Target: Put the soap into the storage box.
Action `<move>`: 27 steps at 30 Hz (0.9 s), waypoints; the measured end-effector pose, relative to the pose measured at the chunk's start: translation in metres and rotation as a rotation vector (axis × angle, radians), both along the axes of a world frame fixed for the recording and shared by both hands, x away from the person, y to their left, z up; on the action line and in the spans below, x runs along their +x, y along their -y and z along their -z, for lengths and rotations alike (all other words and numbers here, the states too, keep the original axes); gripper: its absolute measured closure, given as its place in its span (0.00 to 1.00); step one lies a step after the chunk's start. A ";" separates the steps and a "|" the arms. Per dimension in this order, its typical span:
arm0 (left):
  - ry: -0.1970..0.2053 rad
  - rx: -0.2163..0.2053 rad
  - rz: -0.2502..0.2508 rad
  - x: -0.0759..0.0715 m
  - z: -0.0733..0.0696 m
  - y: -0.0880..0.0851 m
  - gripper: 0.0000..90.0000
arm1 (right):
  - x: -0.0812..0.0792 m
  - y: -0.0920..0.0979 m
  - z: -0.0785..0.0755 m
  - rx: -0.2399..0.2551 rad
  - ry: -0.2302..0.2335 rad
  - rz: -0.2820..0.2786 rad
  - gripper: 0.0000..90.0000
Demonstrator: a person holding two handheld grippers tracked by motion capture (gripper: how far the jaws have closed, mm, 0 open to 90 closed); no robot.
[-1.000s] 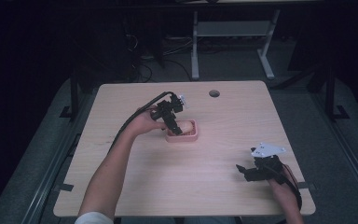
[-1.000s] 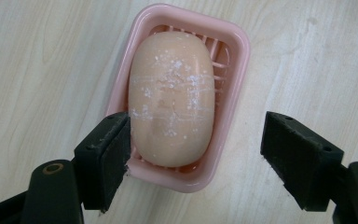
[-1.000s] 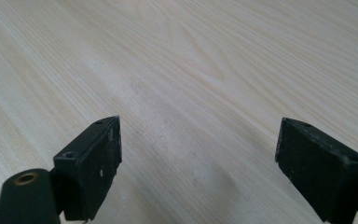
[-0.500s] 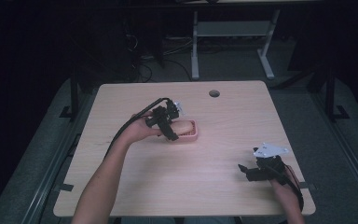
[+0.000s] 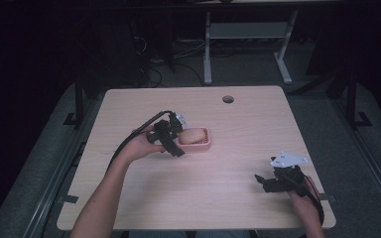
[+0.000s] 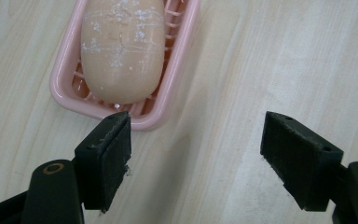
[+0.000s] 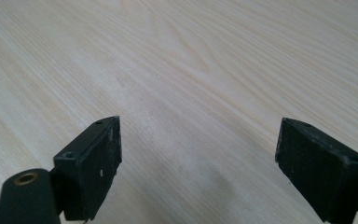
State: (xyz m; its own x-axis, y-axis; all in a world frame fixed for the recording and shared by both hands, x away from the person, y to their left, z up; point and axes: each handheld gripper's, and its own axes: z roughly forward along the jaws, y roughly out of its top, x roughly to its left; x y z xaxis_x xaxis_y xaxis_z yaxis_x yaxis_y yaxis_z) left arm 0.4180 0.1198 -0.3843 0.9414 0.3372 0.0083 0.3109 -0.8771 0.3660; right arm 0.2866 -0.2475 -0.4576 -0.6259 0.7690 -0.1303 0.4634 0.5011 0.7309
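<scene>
Here we see, in the high view, the left claw [image 5: 174, 144] held just beside the short left end of a pink soap dish [image 5: 195, 141] that sits a little left of the middle of the wooden bench [image 5: 238, 124]. A pale oval bar of soap [image 5: 192, 135] lies inside the dish.

In the left gripper view the soap [image 6: 122, 46] fills most of the slatted dish [image 6: 65, 86], which lies toward eleven o'clock from the claw [image 6: 196, 144]. The jaws stand wide apart and grip nothing. The left jaw's tip sits right at the near rim of the dish; we cannot tell whether it touches. The right jaw is over bare wood, well clear of the dish. White flecks mark the top of the soap.

The right claw [image 5: 263, 181] is low over the bench at about four o'clock from the dish, well apart from it, near the bench's front right corner. In the right gripper view its jaws also stand wide, with bare wood grain between them [image 7: 198, 154]. A round hole [image 5: 227, 99] shows in the bench toward the far edge, at about one o'clock from the dish.
</scene>
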 end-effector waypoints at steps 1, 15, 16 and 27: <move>0.001 -0.001 -0.001 -0.001 0.000 -0.001 0.27 | 0.000 0.001 0.000 -0.001 0.002 0.001 0.15; 0.020 -0.028 -0.006 -0.018 -0.001 -0.013 0.27 | 0.000 0.008 0.001 0.006 0.005 0.031 0.15; 0.016 -0.024 -0.005 -0.018 -0.001 -0.014 0.27 | 0.000 0.009 0.001 0.005 0.004 0.033 0.15; 0.030 -0.029 -0.009 -0.030 0.000 -0.022 0.27 | 0.001 0.006 0.001 -0.004 -0.003 0.023 0.15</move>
